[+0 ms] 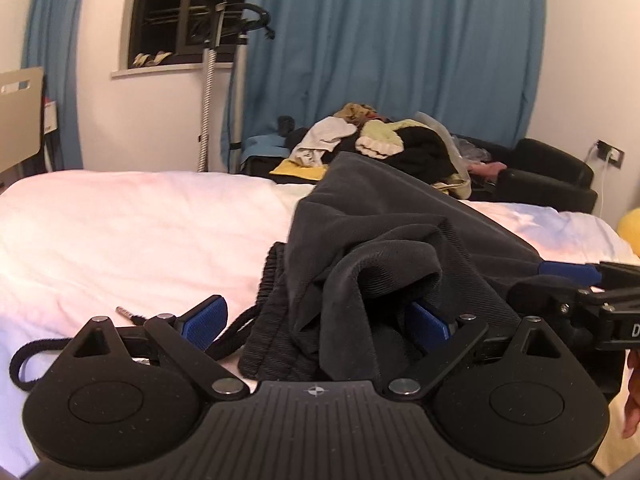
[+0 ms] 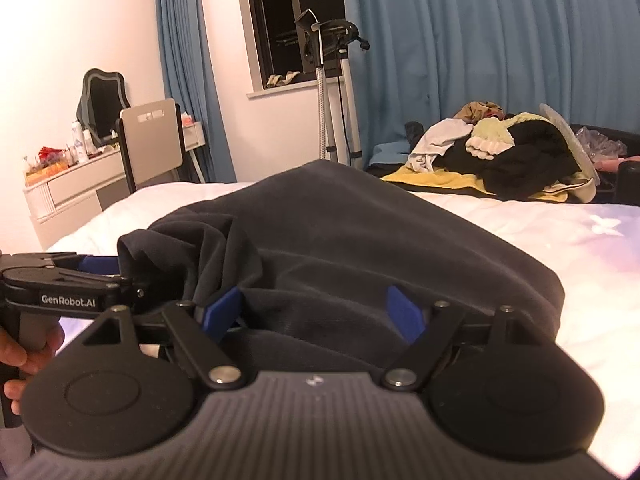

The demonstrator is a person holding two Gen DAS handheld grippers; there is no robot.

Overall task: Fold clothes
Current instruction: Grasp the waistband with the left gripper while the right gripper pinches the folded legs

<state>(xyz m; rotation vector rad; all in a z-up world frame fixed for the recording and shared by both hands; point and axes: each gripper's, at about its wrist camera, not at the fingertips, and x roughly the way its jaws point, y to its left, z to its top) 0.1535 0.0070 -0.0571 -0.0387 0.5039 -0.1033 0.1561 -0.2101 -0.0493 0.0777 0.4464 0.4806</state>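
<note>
Here, dark garment (image 2: 360,240) bunched between right tool (image 2: 316,316) pads, bed (image 2: 560,232)

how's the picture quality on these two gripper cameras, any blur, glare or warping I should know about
Left wrist view: strong fisheye bend, dark corners, the white bedding blown out pinkish, the dark grey garment fairly sharp. Right wrist view: the same warping, curtains curved, bedding overexposed at right, the window black, the clothes pile slightly soft.
</note>
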